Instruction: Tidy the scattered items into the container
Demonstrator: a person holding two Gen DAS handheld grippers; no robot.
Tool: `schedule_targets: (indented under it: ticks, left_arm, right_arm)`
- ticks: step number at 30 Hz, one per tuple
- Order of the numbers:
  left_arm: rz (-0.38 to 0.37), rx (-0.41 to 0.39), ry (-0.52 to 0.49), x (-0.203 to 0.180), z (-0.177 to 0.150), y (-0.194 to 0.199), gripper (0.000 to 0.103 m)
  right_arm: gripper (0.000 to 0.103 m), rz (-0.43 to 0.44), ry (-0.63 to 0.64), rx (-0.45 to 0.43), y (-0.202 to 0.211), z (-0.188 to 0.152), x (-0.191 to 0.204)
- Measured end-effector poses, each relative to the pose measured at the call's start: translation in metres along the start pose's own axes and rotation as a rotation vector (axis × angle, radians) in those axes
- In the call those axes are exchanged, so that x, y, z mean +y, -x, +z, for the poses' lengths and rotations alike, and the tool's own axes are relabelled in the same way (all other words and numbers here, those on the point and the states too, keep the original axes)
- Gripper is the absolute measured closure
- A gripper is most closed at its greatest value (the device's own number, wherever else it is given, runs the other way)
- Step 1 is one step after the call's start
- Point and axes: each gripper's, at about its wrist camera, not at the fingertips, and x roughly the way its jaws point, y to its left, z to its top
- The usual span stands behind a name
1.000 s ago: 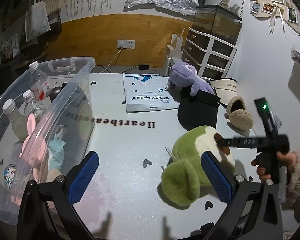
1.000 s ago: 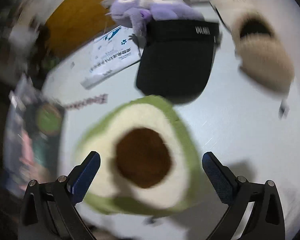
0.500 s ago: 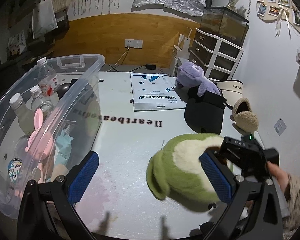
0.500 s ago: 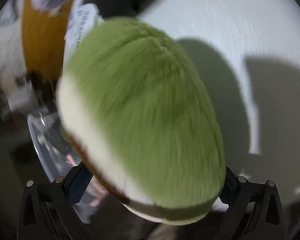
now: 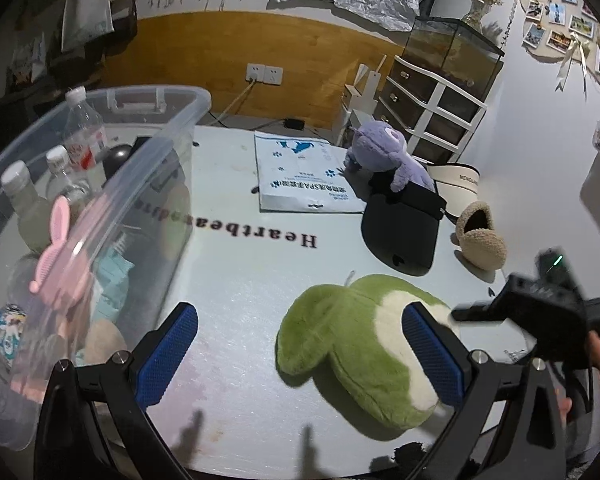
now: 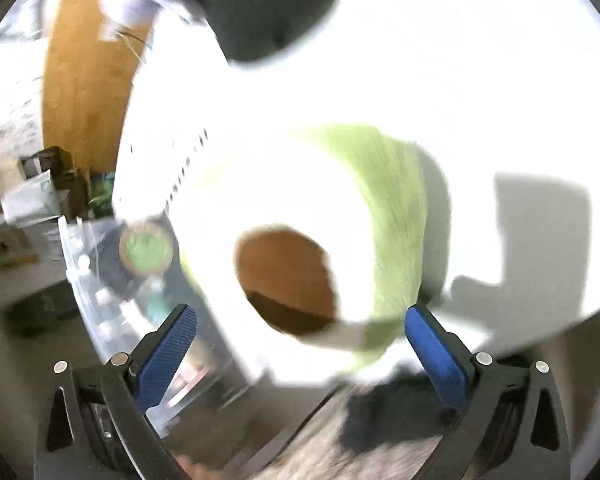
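A green avocado plush (image 5: 356, 340) lies on the white table near its front edge, green back up in the left wrist view. In the blurred right wrist view its cream face and brown pit (image 6: 288, 280) show. My left gripper (image 5: 300, 356) is open and empty, low over the table, with the plush beside its right finger. My right gripper (image 6: 300, 344) is open with the plush just ahead of its fingers, apart from them. The clear plastic container (image 5: 148, 176) stands at the left, holding bottles and a pink item.
A purple plush (image 5: 384, 156), a black visor (image 5: 404, 232), a cream visor (image 5: 456, 180), a beige slipper (image 5: 480, 236) and a white-blue bag (image 5: 304, 176) lie at the back right. A drawer unit (image 5: 428, 100) stands behind the table.
The avocado plush tipped over and shifted left, then settled on the table. My right gripper drew back from it and now faces its pit side. The left gripper rose slightly.
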Motion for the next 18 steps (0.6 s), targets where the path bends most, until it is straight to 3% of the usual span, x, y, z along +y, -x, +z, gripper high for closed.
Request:
schedule_targets:
  ticks: [4, 7, 11, 14, 18]
  left_arm:
    - [-0.047, 0.039, -0.004, -0.003, 0.001, -0.010, 0.001]
    - [-0.086, 0.073, -0.019, -0.009, 0.002, -0.019, 0.002]
    - [-0.144, 0.137, -0.025, -0.012, -0.001, -0.029, 0.004]
    - [-0.167, 0.166, -0.025, -0.016, -0.005, -0.033, 0.009]
    - [-0.179, 0.180, -0.046, -0.024, -0.010, -0.032, 0.009]
  right_arm:
    - [0.000, -0.103, 0.216, -0.208, 0.021, 0.006, 0.035]
    - [0.000, -0.134, 0.280, -0.317, 0.025, 0.006, 0.039]
    - [0.000, -0.090, 0.327, -0.246, 0.002, 0.010, 0.029]
    - [0.000, -0.107, 0.364, -0.220, 0.000, -0.004, 0.021]
    - [0.000, -0.090, 0.258, -0.160, 0.000, -0.010, 0.003]
